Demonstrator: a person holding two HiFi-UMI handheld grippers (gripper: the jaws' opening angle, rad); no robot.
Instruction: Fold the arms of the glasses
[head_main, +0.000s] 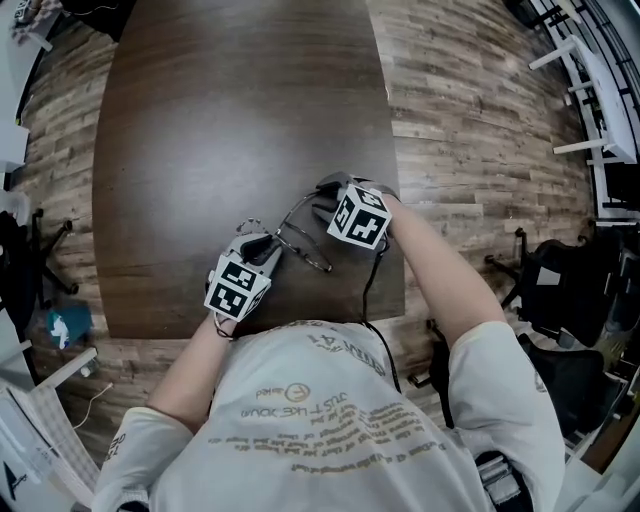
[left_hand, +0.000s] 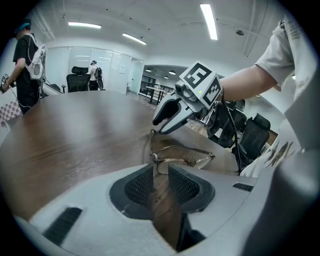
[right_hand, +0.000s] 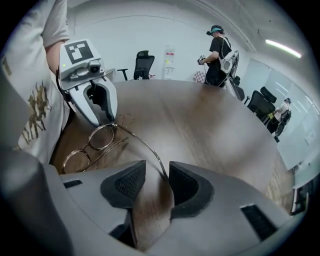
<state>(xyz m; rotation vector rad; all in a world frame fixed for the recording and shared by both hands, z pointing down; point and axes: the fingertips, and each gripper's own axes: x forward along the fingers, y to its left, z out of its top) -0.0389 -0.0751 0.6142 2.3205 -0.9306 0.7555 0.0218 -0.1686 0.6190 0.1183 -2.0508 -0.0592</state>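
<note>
Currently left gripper (left_hand: 160, 176) narrow, clamped on the glasses (right_hand: 102, 137) frame, close to the surface's (head_main: 230, 120) near edge. One arm (right_hand: 142, 143) sticks out unfolded. Its tip sits between the right gripper's (right_hand: 157, 182) jaws, which stand apart, not pinching it.

In the head view the left gripper (left_hand: 160, 171) sits low and left of centre, tilted downward, with its jaws closed on the front of the glasses (left_hand: 192, 161). The right gripper (right_hand: 156, 174), just right of it, points steeply down with its jaws apart. One thin arm of the glasses runs between its pads. The left forearm (head_main: 185, 370) and right forearm (head_main: 445, 275) reach in from the bottom of the frame.
</note>
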